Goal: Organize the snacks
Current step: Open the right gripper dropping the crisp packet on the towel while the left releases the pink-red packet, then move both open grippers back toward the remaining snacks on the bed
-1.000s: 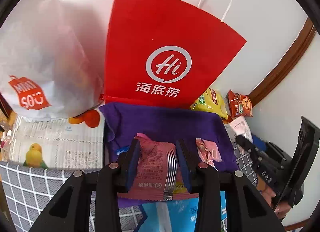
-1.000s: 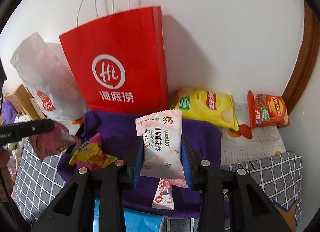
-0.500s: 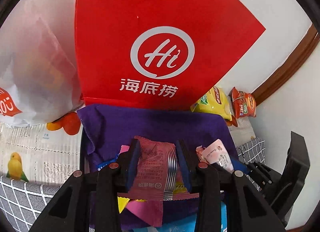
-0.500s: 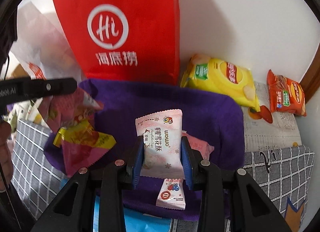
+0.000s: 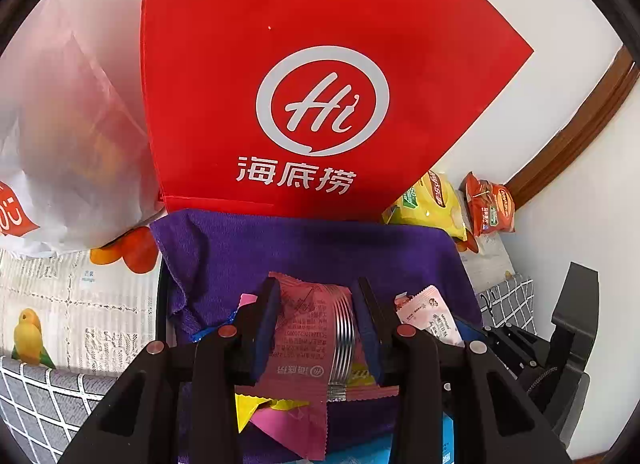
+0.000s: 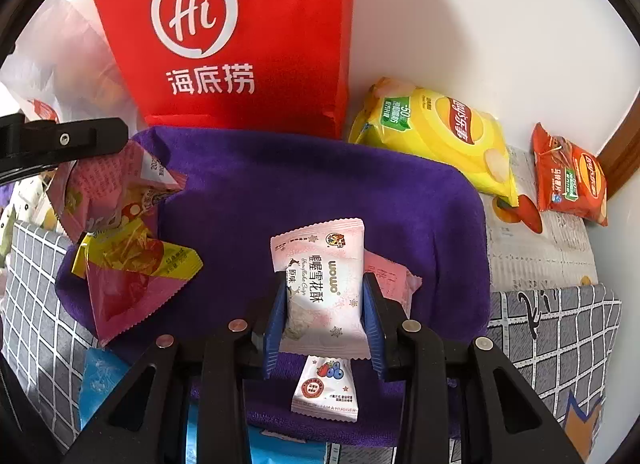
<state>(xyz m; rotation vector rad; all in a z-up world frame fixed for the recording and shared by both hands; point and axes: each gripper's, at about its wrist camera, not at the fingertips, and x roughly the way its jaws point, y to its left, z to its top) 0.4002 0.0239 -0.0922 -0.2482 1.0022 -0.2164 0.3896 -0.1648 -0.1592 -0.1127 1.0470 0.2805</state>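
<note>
My left gripper is shut on a pink-red snack packet above the purple cloth; this packet also shows at the left of the right wrist view. My right gripper is shut on a pale pink wowo snowflake-crisp packet, low over the cloth. On the cloth lie a yellow and magenta packet, a pink packet and a small white berry packet. A red Hi paper bag stands behind the cloth.
A yellow chips bag and an orange chips bag lie at the back right by the white wall. A white plastic bag stands left of the red bag. A grey checked cover surrounds the cloth.
Both grippers have moved forward and down toward the purple cloth and red bag, each still holding its packet. The views show the bag larger now.
</note>
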